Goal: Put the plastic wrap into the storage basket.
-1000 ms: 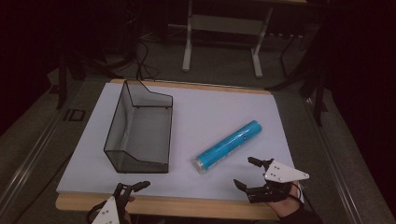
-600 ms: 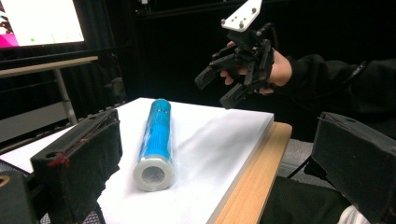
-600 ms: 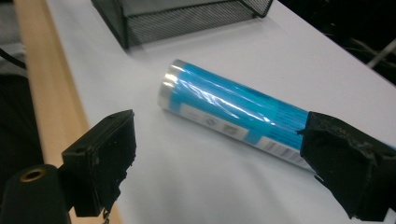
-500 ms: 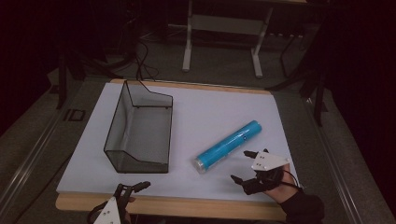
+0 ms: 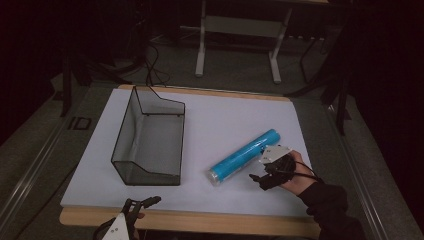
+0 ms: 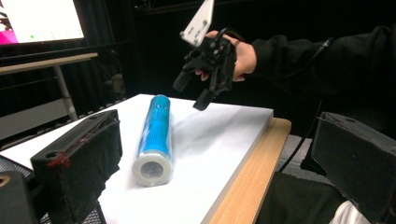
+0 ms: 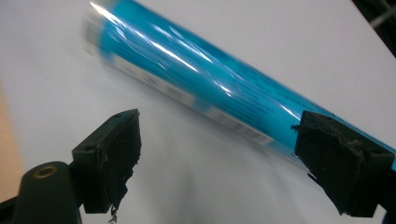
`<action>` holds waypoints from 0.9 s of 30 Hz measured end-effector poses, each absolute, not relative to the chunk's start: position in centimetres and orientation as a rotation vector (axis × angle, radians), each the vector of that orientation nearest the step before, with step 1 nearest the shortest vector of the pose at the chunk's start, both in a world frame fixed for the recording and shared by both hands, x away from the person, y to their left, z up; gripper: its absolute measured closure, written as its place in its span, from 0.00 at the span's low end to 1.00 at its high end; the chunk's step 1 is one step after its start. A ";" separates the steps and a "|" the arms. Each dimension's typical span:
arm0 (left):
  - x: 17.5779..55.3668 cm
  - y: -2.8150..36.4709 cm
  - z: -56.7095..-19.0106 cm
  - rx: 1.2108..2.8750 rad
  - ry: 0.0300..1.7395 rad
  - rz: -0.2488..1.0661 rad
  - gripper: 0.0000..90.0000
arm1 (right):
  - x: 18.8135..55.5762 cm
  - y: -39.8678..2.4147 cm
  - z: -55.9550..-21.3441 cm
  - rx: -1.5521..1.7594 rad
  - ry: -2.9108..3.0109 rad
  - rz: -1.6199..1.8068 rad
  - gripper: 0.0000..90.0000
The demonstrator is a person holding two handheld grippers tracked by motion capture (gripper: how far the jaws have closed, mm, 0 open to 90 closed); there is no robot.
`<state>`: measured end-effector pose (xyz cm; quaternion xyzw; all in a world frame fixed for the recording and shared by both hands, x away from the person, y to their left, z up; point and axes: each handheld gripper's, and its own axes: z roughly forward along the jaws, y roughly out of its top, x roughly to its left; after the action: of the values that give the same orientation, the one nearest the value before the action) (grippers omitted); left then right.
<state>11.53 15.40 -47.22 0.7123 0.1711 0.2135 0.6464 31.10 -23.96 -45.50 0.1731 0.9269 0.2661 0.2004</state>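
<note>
Blue roll point(image 5: 245, 156) | R gripper point(image 5: 264, 170) open beside | label strip: R gripper view

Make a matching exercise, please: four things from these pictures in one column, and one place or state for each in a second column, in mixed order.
Things:
1. blue roll
2. wire basket
3. right gripper
4. left gripper

Places or states:
A. open, at the near wooden edge of the table
B. standing empty on the left part of the white board
C. lying flat and diagonal on the white board
D. open, raised above the board beside the roll

Pairs: 1-C, 2-B, 3-D, 4-A
</note>
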 end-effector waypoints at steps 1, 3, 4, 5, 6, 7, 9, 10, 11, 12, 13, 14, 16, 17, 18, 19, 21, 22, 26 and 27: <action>11.5 15.4 -47.2 1.619 0.391 0.487 0.02 | 31.4 -23.8 -45.7 0.477 2.602 0.711 0.15; 11.5 15.5 -47.2 1.620 0.393 0.492 0.02 | 32.0 -23.5 -46.1 0.462 2.607 0.663 0.15; 11.5 15.5 -47.2 1.622 0.394 0.489 0.02 | 32.2 -23.3 -46.2 0.456 2.614 0.648 0.15; 11.4 15.5 -47.2 1.623 0.396 0.491 0.02 | 32.5 -23.2 -46.3 0.449 2.615 0.626 0.15; 11.4 15.5 -47.2 1.623 0.396 0.491 0.03 | 32.7 -23.0 -46.4 0.433 2.621 0.600 0.15; 11.4 15.5 -47.2 1.624 0.398 0.493 0.02 | 33.0 -22.8 -46.5 0.420 2.624 0.571 0.15; 11.4 15.5 -47.3 1.627 0.401 0.496 0.03 | 33.4 -22.5 -46.6 0.383 2.623 0.501 0.14; 11.4 15.5 -47.3 1.629 0.401 0.496 0.02 | 33.7 -22.3 -46.7 0.358 2.617 0.469 0.14; 11.4 15.5 -47.3 1.630 0.403 0.498 0.02 | 33.9 -22.1 -46.8 0.345 2.606 0.423 0.14; 11.4 15.5 -47.3 1.631 0.406 0.510 0.02 | 34.3 -21.8 -47.0 0.338 2.602 0.359 0.13; 11.4 15.5 -47.3 1.629 0.408 0.516 0.02 | 34.6 -21.6 -47.2 0.327 2.590 0.296 0.13; 11.4 15.6 -47.2 1.624 0.412 0.513 0.02 | 34.8 -21.4 -47.3 0.304 2.586 0.263 0.13; 11.4 15.7 -47.2 1.619 0.421 0.517 0.02 | 35.4 -20.9 -47.5 0.285 2.596 0.188 0.13; 11.5 15.7 -47.2 1.619 0.424 0.516 0.02 | 35.6 -20.7 -47.6 0.263 2.596 0.161 0.13; 11.5 15.8 -47.2 1.620 0.426 0.514 0.02 | 35.8 -20.4 -47.7 0.245 2.599 0.138 0.13; 11.5 15.7 -47.2 1.621 0.427 0.514 0.02 | 36.1 -20.2 -47.8 0.227 2.601 0.114 0.13; 11.5 15.7 -47.3 1.625 0.426 0.513 0.02 | 36.5 -19.7 -48.0 0.180 2.624 0.075 0.13; 11.5 15.7 -47.3 1.625 0.426 0.513 0.03 | 36.8 -19.5 -48.0 0.159 2.625 0.064 0.13; 11.6 15.7 -47.4 1.634 0.428 0.517 0.03 | 37.6 -18.5 -48.3 0.066 2.668 0.010 0.13; 11.6 15.7 -47.4 1.636 0.429 0.515 0.02 | 37.8 -18.4 -48.4 0.042 2.655 -0.010 0.13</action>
<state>11.63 15.69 -47.37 0.7154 0.1877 0.2253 0.6342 37.79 -18.35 -48.42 0.0155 0.9705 -0.0036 0.2406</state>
